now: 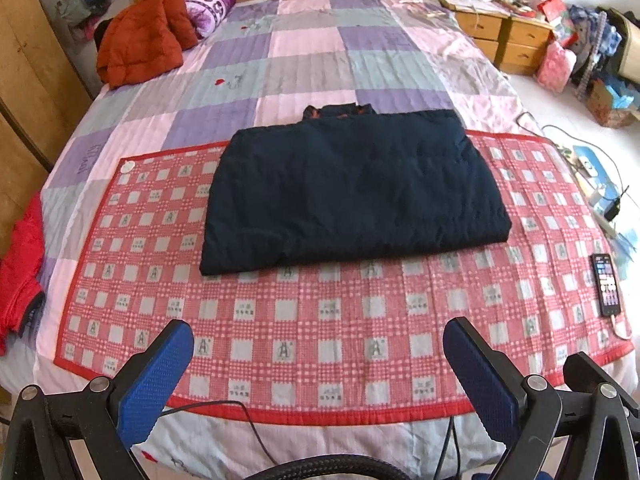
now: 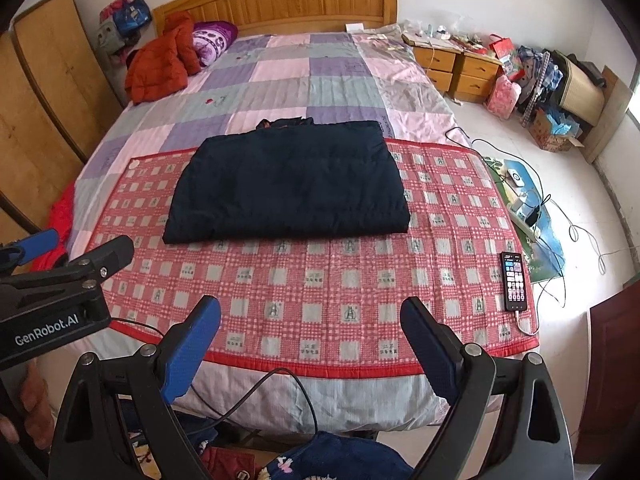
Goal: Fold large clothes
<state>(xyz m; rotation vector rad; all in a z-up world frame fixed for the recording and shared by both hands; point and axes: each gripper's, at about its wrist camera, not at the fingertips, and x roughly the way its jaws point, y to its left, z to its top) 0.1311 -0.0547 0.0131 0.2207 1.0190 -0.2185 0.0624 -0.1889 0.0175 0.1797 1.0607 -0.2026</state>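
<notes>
Garment: dark navy jacket [image 1: 354, 192] lay folded into a compact rectangle on the red checked mat [image 1: 304, 332] atop the bed [image 1: 308, 52], collar toward the headboard. Left gripper [image 1: 318, 354] and right gripper [image 2: 310, 332] hung released and empty near the foot edge, suggesting folding was complete. Phone [image 2: 515, 281] rested on the mat's right edge.

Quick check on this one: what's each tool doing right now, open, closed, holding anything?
Left tool: open, holding nothing, short of the folded navy jacket.
Right tool: open, holding nothing.
</notes>
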